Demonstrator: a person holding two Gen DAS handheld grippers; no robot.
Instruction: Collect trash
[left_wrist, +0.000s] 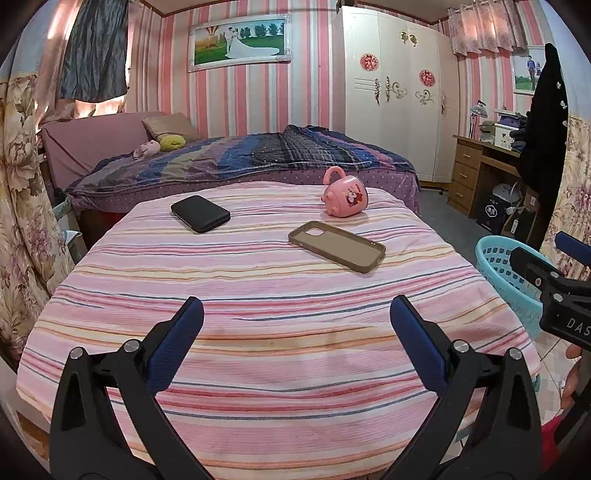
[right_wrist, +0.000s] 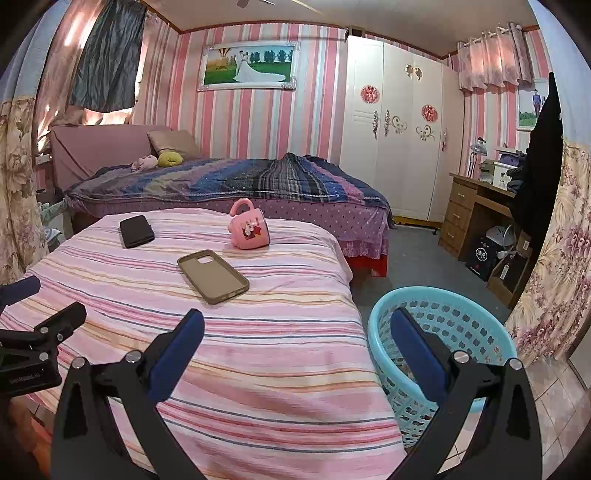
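1. Grippers first: your left gripper (left_wrist: 295, 317) hovers over the near edge of the striped cover (left_wrist: 258, 332) with its fingers spread wide and nothing between them. Your right gripper (right_wrist: 297, 328) hangs past the cover's right edge, half over the blue basket (right_wrist: 476, 321), its fingers likewise wide apart and empty.

2. Judging by that, you are between pickups: neither hand carries anything, and the right one sits at the drop-off spot.

3. Three things lie on the cover. A black phone (left_wrist: 200, 213) rests near the far left corner, and a pink mug (left_wrist: 345, 195) lies tipped on its side toward the far edge, handle upward. An empty phone case (left_wrist: 337, 245) sits open side up, nearer the middle and right of centre.

4. None of the three reads plainly as trash. If anything goes, the case looks the likeliest candidate, but that is your call.

5. For the case, the next move calls for a low, flat approach. It is thin and lies flush on soft fabric, so you would need to pinch one long rim, not the whole width. The cloth may bunch up under the fingers.

6. The basket stands on the floor just beside the cover's right edge, upright and open. Something small and dark shows at its bottom through the lattice wall, but you cannot tell what it is.
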